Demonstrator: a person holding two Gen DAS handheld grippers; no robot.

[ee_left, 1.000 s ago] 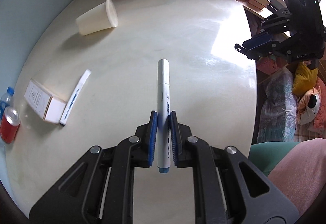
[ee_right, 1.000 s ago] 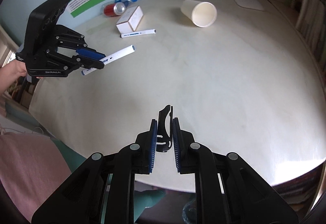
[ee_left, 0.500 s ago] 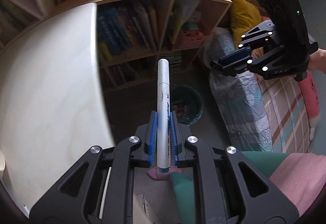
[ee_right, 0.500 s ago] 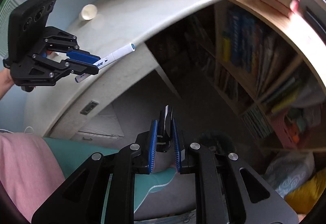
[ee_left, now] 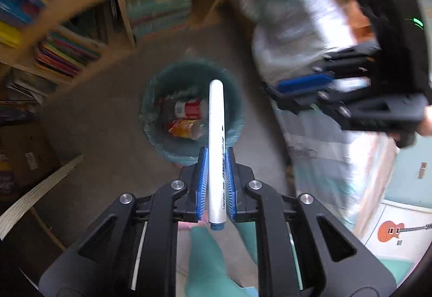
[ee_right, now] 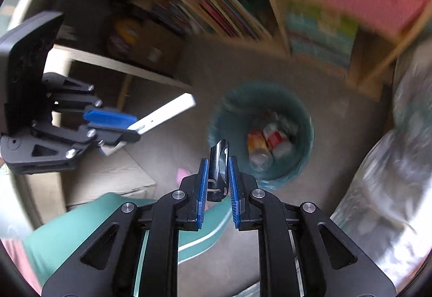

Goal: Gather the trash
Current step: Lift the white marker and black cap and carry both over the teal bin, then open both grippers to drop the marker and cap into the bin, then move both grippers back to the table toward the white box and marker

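Note:
My left gripper [ee_left: 216, 159] is shut on a white marker pen [ee_left: 216, 140] with a blue end, pointing forward above a teal trash bin [ee_left: 159, 140] on the floor. The bin holds a red can [ee_left: 189, 107] and an orange wrapper. My right gripper [ee_right: 217, 170] is shut on a small black plastic clip [ee_right: 219, 162], held just left of the same bin [ee_right: 302, 162]. The right gripper also shows in the left wrist view [ee_left: 305, 84], right of the bin. The left gripper with the marker shows in the right wrist view [ee_right: 129, 124], at the left.
A wooden bookshelf [ee_left: 118, 11] full of books stands behind the bin. A cardboard box [ee_left: 24, 159] sits at the left on the grey floor. Bedding in plastic [ee_right: 391, 189] lies to the right. My teal-clad leg [ee_right: 81, 226] is below the grippers.
Both grippers have swung from the white table down to the floor and now hang over and beside the trash bin. Each keeps hold of its item. The views are motion-blurred.

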